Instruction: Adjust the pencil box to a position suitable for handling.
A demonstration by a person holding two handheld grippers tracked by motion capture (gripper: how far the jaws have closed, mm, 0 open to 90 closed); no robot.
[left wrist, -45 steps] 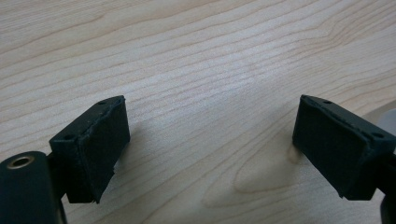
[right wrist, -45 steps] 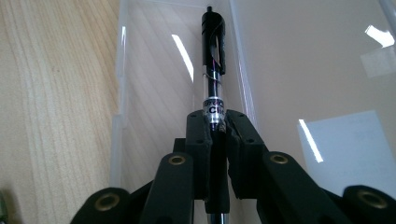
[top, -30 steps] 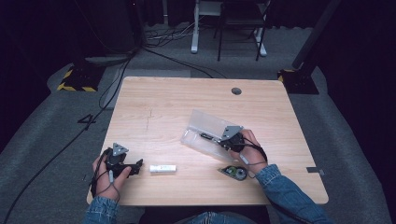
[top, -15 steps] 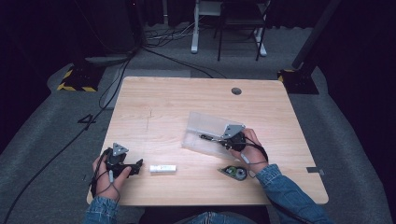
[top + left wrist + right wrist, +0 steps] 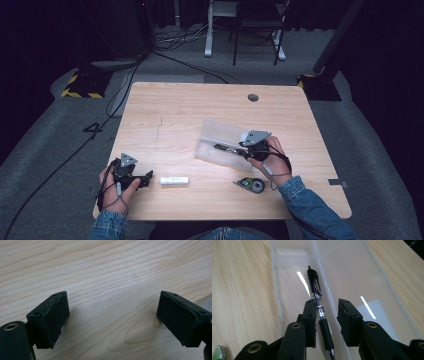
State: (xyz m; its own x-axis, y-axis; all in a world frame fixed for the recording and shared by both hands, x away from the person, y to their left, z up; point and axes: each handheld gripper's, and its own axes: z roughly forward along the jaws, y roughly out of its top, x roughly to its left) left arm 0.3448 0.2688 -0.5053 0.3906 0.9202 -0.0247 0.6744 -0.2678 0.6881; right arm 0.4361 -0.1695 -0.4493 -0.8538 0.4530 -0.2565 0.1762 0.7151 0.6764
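Nearest the person, on the tabletop (image 5: 165, 115), a small white tube (image 5: 174, 180) lies well left of the clear box (image 5: 220, 134), and a green-and-black tape dispenser (image 5: 251, 184) lies just this side of the box. The left gripper (image 5: 145, 178) rests at the near left, far from the box, its fingers (image 5: 50, 317) spread wide over bare wood and holding nothing.

At the box, the right gripper (image 5: 326, 320) has its fingers (image 5: 310, 315) parted around a black pen (image 5: 318, 305). The left finger looks to be touching the barrel; the other stands off it, so the pen is not clamped. The pen sits in the box's narrow left compartment, alongside the divider, clip end farthest from the person, tip near the gripper.

The step in hand seems to be letting the pen go into that compartment. To do it well, the fingers should open a touch more and lift straight back along the pen's line, so the touching finger does not drag the barrel or knock the thin wall.

The pen is slim, glossy black, with a rubber grip and a printed band.
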